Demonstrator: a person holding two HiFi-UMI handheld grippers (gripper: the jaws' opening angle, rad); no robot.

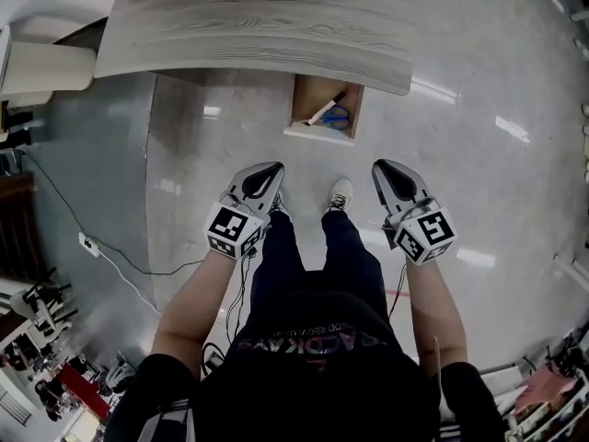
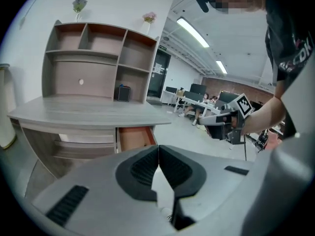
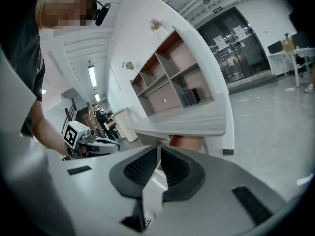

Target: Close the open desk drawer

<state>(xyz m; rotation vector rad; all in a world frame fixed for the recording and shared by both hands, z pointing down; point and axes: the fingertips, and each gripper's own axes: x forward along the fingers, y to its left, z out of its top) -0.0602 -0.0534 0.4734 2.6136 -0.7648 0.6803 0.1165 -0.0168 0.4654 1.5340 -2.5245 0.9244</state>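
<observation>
Grey shells and black ribbed pads are closest to me. The left gripper [image 1: 265,177] has its tongs pressed together with nothing between them, and the right gripper [image 1: 390,179] matches it, jaws together and empty. Both are held out in front of the person, well apart, tips aimed toward the desk. Between them I've got one white shoe [image 1: 340,193] on the glossy pale floor [image 1: 460,155]. Just past that is the drawer [image 1: 327,107], pulled out from under the desk's front edge, right of centre in the head view, with neither gripper touching it. It's warm orange-brown wood inside, with a pale front panel facing me. Lying in it I can make out scissors [image 1: 337,116] with blue handles and a slim white object [image 1: 320,114] that I can't identify. Over it runs the desk top [image 1: 258,26], light grey wood grain with a curved front edge. Farthest back, a shelf unit [image 2: 98,58] with open compartments stands on the desk.
</observation>
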